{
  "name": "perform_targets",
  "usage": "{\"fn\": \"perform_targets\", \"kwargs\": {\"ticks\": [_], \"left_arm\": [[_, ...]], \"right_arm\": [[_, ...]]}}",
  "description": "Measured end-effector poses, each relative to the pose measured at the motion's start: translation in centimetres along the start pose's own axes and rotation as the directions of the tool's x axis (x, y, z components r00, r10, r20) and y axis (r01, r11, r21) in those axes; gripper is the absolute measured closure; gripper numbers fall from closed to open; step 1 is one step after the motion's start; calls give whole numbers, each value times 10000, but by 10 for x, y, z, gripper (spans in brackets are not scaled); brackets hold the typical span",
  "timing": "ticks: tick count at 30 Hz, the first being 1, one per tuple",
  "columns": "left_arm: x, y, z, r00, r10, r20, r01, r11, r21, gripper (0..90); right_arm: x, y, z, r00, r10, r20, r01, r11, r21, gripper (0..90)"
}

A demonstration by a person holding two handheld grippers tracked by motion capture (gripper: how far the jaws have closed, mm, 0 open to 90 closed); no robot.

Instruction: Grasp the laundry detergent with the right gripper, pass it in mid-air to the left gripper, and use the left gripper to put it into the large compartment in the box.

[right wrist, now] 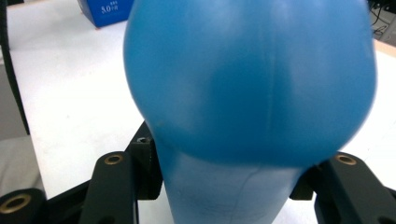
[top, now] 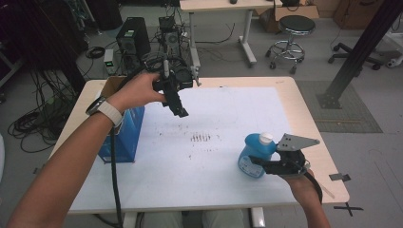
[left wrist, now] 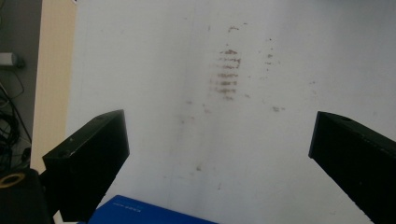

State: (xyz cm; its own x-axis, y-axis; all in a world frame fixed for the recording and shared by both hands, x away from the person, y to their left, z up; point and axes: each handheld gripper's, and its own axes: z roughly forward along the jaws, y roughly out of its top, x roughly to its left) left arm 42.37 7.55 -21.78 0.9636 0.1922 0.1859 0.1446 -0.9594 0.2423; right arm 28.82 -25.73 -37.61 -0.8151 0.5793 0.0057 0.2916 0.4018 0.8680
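Note:
A blue bottle [top: 254, 154] with a white cap [top: 266, 138] stands near the table's front right. My right gripper [top: 259, 164] comes at it from the right and is shut on its lower body. In the right gripper view the bottle [right wrist: 247, 79] bulges above the jaws of the right gripper [right wrist: 229, 182], which press on its narrower part from both sides. My left gripper [top: 179, 111] hangs in the air over the table's back left, pointing down at the white mat. Its jaws stand wide apart with nothing between them, as the left gripper [left wrist: 219, 154] shows in its own view.
A blue cardboard box [top: 124, 133] stands at the table's left edge, below the left forearm; its corner [left wrist: 149, 215] lies under the left gripper. Brown smudges [top: 200, 138] mark the white mat [top: 223, 104]. Beyond the table are a computer tower [top: 133, 40], a stool [top: 291, 28] and a black post [top: 361, 47].

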Motion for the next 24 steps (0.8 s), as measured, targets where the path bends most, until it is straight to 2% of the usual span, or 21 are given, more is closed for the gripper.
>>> {"fn": "perform_targets", "kwargs": {"ticks": [8,10,19,24], "left_arm": [[-3,-3,-5,10000,-50,-49,49,10000,-46,54],[-5,-4,-7,10000,-32,-69,32,10000,6,55],[-15,-6,-19,9999,-47,-116,46,10000,-80,55],[-23,-5,-27,9998,69,-164,-73,9998,-211,55]], "right_arm": [[0,14,-7,9996,-159,-252,161,9998,78,443],[1,20,-9,9987,-174,-476,178,9998,86,443],[4,50,-17,9892,-576,-1346,582,9983,7,442],[3,62,-18,9843,-745,-1602,771,9970,96,442]]}}
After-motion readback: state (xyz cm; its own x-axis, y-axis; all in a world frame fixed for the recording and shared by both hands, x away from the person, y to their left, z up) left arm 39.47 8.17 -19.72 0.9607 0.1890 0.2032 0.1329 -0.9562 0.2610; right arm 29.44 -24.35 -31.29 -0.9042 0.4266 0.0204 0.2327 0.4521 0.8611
